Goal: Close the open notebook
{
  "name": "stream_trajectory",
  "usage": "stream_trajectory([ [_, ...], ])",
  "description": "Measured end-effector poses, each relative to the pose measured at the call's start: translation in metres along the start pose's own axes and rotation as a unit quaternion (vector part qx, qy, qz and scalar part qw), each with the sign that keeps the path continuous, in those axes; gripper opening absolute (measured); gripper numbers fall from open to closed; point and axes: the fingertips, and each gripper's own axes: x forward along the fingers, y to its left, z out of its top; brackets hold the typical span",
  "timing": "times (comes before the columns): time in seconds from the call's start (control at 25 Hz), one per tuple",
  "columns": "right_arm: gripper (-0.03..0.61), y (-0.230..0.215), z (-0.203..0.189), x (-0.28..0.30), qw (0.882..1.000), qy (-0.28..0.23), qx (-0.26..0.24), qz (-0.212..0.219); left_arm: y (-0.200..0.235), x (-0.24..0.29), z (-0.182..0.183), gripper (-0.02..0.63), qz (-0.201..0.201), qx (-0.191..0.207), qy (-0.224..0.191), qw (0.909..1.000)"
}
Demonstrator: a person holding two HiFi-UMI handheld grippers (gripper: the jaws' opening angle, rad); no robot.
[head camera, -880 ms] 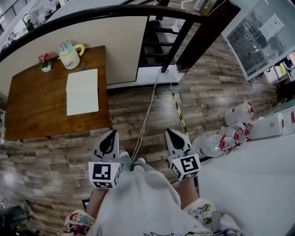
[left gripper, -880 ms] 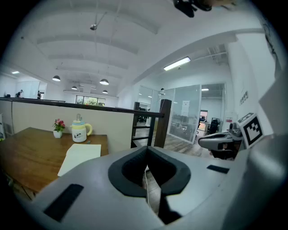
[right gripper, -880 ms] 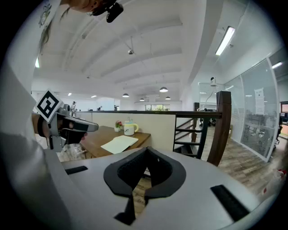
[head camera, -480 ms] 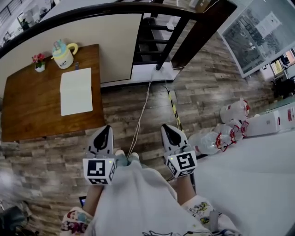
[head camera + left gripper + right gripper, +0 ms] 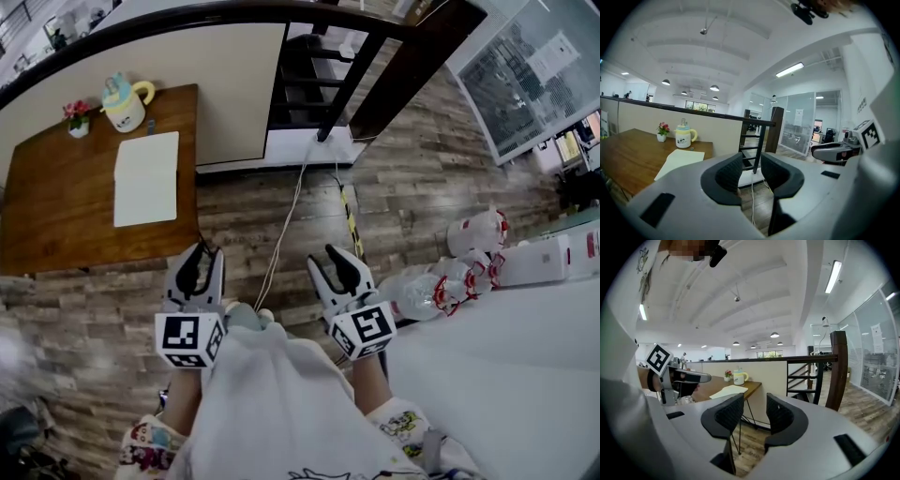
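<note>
A white notebook [image 5: 146,178] lies flat with its pale pages up on the brown wooden table [image 5: 56,206] at the far left. It also shows in the left gripper view as the notebook [image 5: 679,161] and in the right gripper view as the notebook [image 5: 729,390]. My left gripper [image 5: 199,249] and right gripper [image 5: 335,256] hover side by side over the floor, well short of the table. Both are open with nothing between the pads. Seen along its jaws, the left gripper [image 5: 751,165] points past the table's right edge. The right gripper [image 5: 755,407] points toward the table's leg.
A mug [image 5: 125,103] and a small flower pot [image 5: 79,117] stand behind the notebook. A dark handrail [image 5: 234,17] and a stair opening [image 5: 309,75] lie beyond. Cables [image 5: 281,225] run across the wooden floor. Several plastic bottles [image 5: 450,272] lie beside a white surface [image 5: 506,375] at right.
Both grippers' jaws have parted from a nearly shut look to a visible gap. The table and notebook have slid left in the head view, and the grippers sit a little lower and further left.
</note>
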Motion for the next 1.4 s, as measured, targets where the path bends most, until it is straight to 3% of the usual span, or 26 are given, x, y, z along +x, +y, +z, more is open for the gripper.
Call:
stream_trajectory([
  [0.24, 0.161, -0.016, -0.009, -0.004, 1.0, 0.003, 0.018, 0.013, -0.008, 0.01, -0.003, 0.179, 0.012, 0.001, 0.002, 0.9999],
  [0.68, 0.219, -0.057, -0.011, 0.036, 0.999, 0.013, 0.043, 0.024, 0.002, 0.071, 0.003, 0.275, 0.019, -0.006, 0.014, 0.9997],
  [1.2, 0.258, -0.126, 0.035, 0.152, 0.998, 0.003, 0.046, 0.029, 0.053, 0.202, 0.066, 0.314, 0.02, -0.005, -0.003, 0.9998],
  [1.4, 0.262, -0.144, 0.042, 0.2, 0.998, 0.009, 0.05, 0.035, 0.079, 0.24, 0.074, 0.314, 0.026, -0.008, 0.003, 0.9996],
])
